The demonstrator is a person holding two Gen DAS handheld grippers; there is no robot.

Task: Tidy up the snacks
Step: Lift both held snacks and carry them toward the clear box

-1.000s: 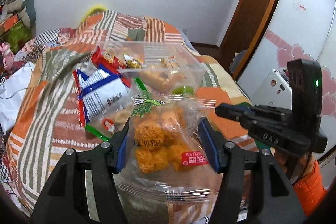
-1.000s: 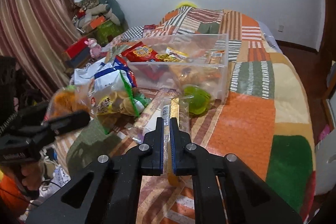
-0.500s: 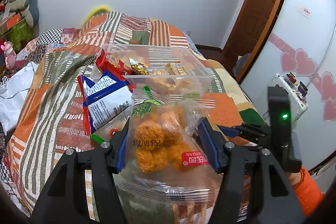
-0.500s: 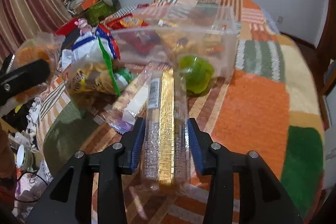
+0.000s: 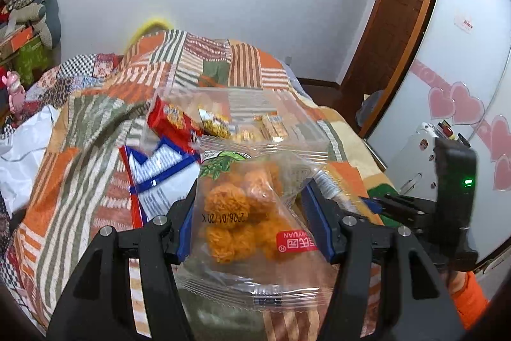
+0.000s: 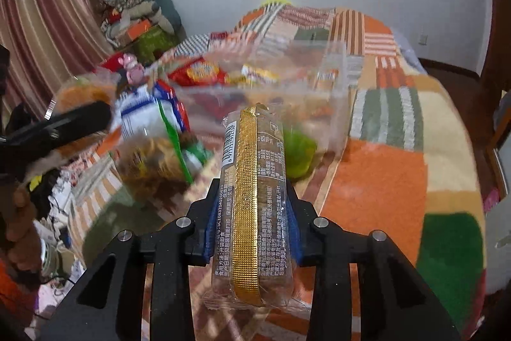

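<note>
Carrying two packets toward the bin, with several snacks yet to go in.

I hold a clear bag of orange puffs (image 5: 252,219) clamped in my left gripper (image 5: 252,222), low centre of the left view, and a gold-striped bar pack (image 6: 252,206) pinched lengthwise in my right gripper (image 6: 252,226), centre of the right view; both jaws are closed on their loads, lifted off the quilt (image 6: 380,181). The clear bin (image 5: 306,130) sits mid-frame ahead and already contains a red pack (image 5: 169,117) and some small wrapped bars (image 5: 271,130). Left outside, I judge: a blue-and-white bag (image 5: 159,171) at its left, a blurred cookie bag (image 6: 153,162) and a green item (image 6: 298,154) by the bin's front wall. Roughly midway, by my reckoning.
</note>
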